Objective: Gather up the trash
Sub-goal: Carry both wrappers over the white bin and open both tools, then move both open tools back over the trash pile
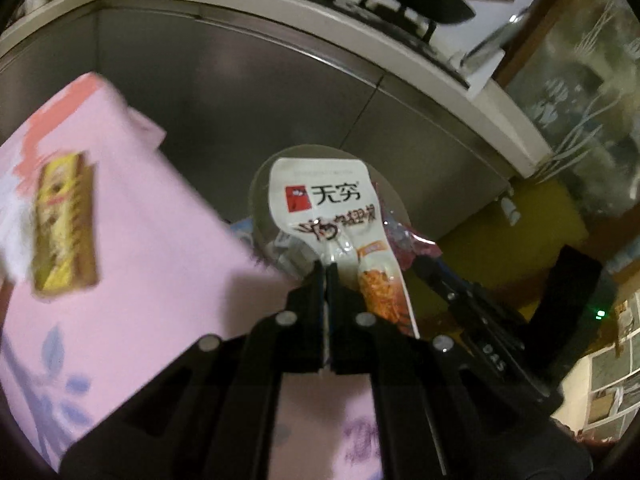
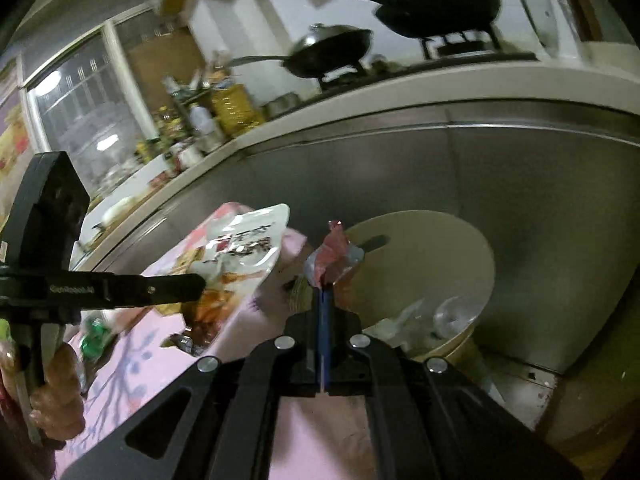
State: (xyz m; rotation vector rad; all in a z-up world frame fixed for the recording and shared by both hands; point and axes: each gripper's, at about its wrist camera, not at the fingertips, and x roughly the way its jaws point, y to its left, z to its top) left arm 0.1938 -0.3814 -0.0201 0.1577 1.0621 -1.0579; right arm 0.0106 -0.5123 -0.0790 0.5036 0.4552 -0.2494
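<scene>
My left gripper (image 1: 326,266) is shut on a white snack wrapper (image 1: 320,200) with red and black print, held up in front of the round beige trash bin (image 1: 260,196). The wrapper also shows in the right wrist view (image 2: 244,240), with the left gripper (image 2: 196,282) pinching it. My right gripper (image 2: 325,286) is shut on a small red and silver wrapper (image 2: 334,254), held just left of the open bin (image 2: 460,248), which holds clear plastic and paper trash. The red wrapper (image 1: 404,240) shows beside the white one.
A table with a pink floral cloth (image 1: 140,240) stands at the left, with a yellow packet (image 1: 64,224) and more wrappers (image 2: 96,336) on it. Steel cabinet fronts (image 2: 500,168) stand behind the bin. The counter above carries pans (image 2: 440,8) and bottles (image 2: 232,108).
</scene>
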